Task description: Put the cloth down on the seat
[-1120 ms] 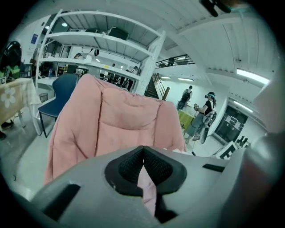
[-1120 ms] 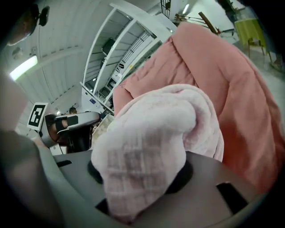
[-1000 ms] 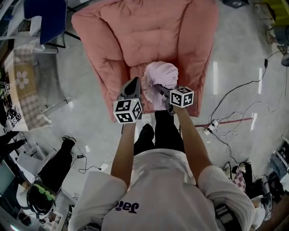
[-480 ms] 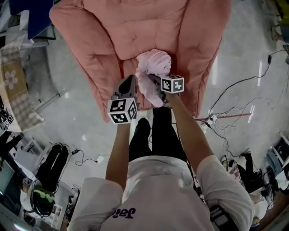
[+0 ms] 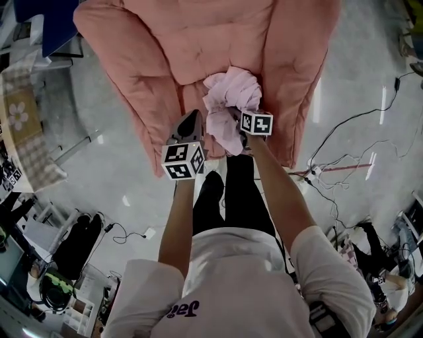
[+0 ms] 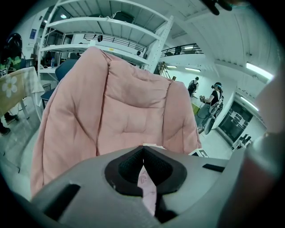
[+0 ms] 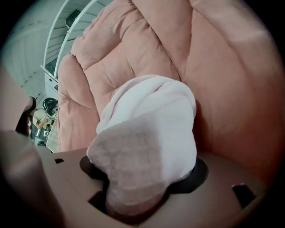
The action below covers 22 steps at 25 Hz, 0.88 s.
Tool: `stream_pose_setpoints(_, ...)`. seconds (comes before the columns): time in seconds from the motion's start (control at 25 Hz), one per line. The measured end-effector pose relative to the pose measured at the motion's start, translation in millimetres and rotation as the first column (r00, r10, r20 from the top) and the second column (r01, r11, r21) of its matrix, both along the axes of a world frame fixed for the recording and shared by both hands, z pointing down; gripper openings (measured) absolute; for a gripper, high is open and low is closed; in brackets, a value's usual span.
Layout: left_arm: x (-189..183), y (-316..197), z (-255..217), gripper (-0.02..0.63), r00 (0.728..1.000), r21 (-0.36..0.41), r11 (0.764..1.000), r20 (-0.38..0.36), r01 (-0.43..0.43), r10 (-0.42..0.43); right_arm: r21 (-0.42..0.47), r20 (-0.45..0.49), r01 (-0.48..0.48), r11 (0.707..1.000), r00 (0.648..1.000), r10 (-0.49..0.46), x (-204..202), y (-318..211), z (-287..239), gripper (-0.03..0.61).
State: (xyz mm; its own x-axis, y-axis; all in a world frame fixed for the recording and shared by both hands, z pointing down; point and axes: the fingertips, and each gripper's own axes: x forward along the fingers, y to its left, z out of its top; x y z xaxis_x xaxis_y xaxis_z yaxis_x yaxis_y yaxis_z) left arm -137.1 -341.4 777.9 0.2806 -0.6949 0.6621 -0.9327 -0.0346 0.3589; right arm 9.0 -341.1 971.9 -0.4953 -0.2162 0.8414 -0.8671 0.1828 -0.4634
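— Starting with the left gripper (image 6: 143, 150)?
— Shut at the tips, pinching a thin pale-pink strip of the cloth (image 5: 228, 105). Held low in front of the armchair (image 5: 158, 46), just left of the bundle.

— And on the right gripper (image 7: 144, 171)?
— Jaws wide and opening, with the bunched cloth filling the gap between them. Draped over both pads, not visibly squeezed.

— Where exactly for the cloth?
— Crumpled in a loose heap over the front of the seat (image 5: 193, 99), between the two grippers, close against the pink padding.

— Around it?
— Quilted salmon-pink armchair, arms sloping out to either side. Glossy grey floor (image 5: 112, 158) below. At far left, a table cover with a flower print (image 5: 18, 115) and a blue chair (image 5: 53, 20). At right, cables (image 5: 344, 125) trailing across the floor. In the left gripper view, white shelving (image 6: 111, 26) behind the armchair, and people (image 6: 216, 95) standing far off at the right.

— Anything hard to make out?
— Right jaw tips buried under the cloth. Cannot tell whether the heap rests fully on the seat or hangs from the grippers. Top of the armchair cut off in the head view.
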Motion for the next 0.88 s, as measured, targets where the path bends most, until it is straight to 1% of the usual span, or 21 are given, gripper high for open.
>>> stream_pose_setpoints(0.08, -5, 4, -7, 0.014, 1.0, 0.009, 1.0, -0.001, 0.005, -0.005, 0.025, -0.021, -0.007, 1.0, 1.0, 0.008, 4, 3, -10, 0.341)
stream_pose_setpoints(0.24, -16, 11, -30, 0.014, 1.0, 0.042, 0.999, -0.004, 0.012, -0.012, 0.09, -0.062, -0.051, 0.995, 0.996, 0.056, 20, 4, -43, 0.344)
stream_pose_setpoints(0.4, -20, 25, -52, 0.014, 1.0, 0.072, 0.997, -0.01, 0.017, -0.017, 0.149, -0.072, -0.083, 0.985, 0.993, 0.094, 36, 17, -78, 0.344)
stream_pose_setpoints(0.52, -15, 30, -69, 0.014, 1.0, 0.102, 0.995, -0.008, 0.015, -0.015, 0.204, -0.076, -0.097, 0.974, 0.99, 0.115, 52, 21, -106, 0.344)
stream_pose_setpoints(0.64, -12, 43, -85, 0.014, 1.0, 0.114, 0.993, -0.007, 0.019, -0.019, 0.267, -0.051, -0.104, 0.958, 0.991, 0.122, 60, 33, -145, 0.344)
stream_pose_setpoints(0.72, -7, 57, -98, 0.014, 1.0, 0.122, 0.992, 0.02, -0.024, 0.022, 0.316, -0.038, -0.084, 0.945, 0.994, 0.101, 59, 48, -174, 0.344)
stream_pose_setpoints(0.8, -2, 65, -112, 0.014, 0.997, 0.148, 0.987, 0.048, -0.059, 0.053, 0.384, -0.042, -0.052, 0.922, 0.996, 0.074, 57, 56, -203, 0.344)
stream_pose_setpoints(0.88, -1, 71, -129, 0.014, 0.997, 0.18, 0.982, 0.053, -0.063, 0.055, 0.458, -0.062, -0.013, 0.889, 0.997, 0.046, 53, 60, -234, 0.344)
